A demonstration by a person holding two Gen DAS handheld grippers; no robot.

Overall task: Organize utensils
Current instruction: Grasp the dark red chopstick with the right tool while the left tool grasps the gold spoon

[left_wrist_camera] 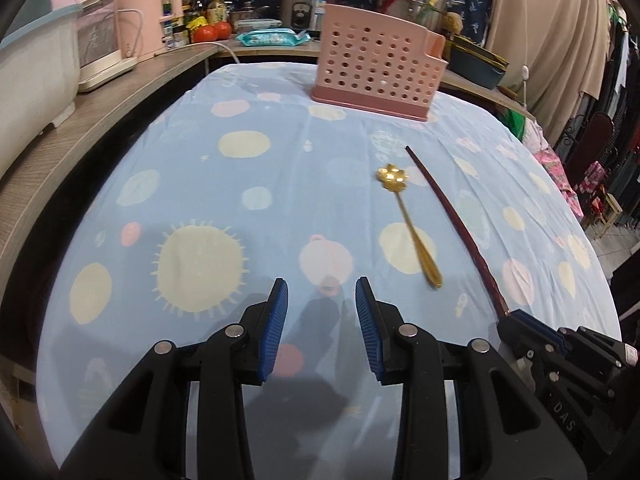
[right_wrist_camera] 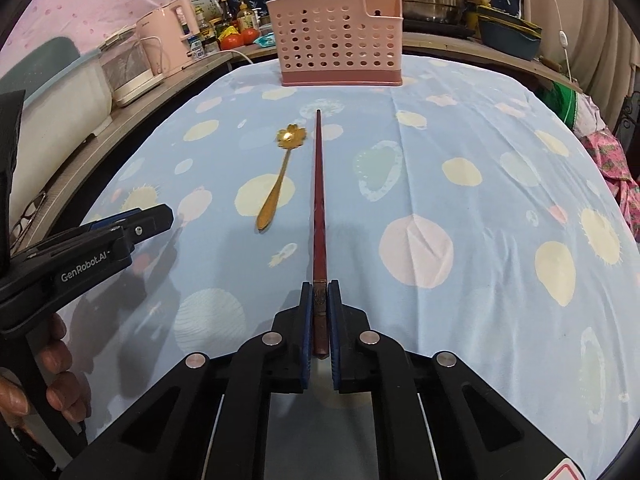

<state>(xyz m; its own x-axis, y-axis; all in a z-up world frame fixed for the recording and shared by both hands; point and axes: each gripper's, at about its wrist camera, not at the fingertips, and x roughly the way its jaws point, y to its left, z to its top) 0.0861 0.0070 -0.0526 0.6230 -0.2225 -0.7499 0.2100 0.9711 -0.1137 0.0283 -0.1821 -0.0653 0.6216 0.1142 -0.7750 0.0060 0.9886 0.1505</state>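
Note:
A dark red chopstick (right_wrist_camera: 319, 200) lies pointing toward the pink perforated utensil holder (right_wrist_camera: 340, 40) at the table's far side. My right gripper (right_wrist_camera: 320, 292) is shut on the chopstick's thick near end; the blue pads press both its sides. In the left wrist view the chopstick (left_wrist_camera: 452, 216) runs into the right gripper (left_wrist_camera: 516, 320) at lower right. A gold spoon (right_wrist_camera: 280, 172) with a flower-shaped bowl lies just left of the chopstick, also seen as the spoon (left_wrist_camera: 408, 220). My left gripper (left_wrist_camera: 322, 292) hovers open over the cloth, nothing between its fingers; it is left of the spoon (right_wrist_camera: 132, 220).
The table carries a blue cloth (left_wrist_camera: 240, 184) with sun and planet prints. A wooden shelf (left_wrist_camera: 80, 132) with pink appliances runs along the left. Pots, bottles and tomatoes stand behind the holder (left_wrist_camera: 376, 64). A hand (right_wrist_camera: 56, 368) holds the left gripper.

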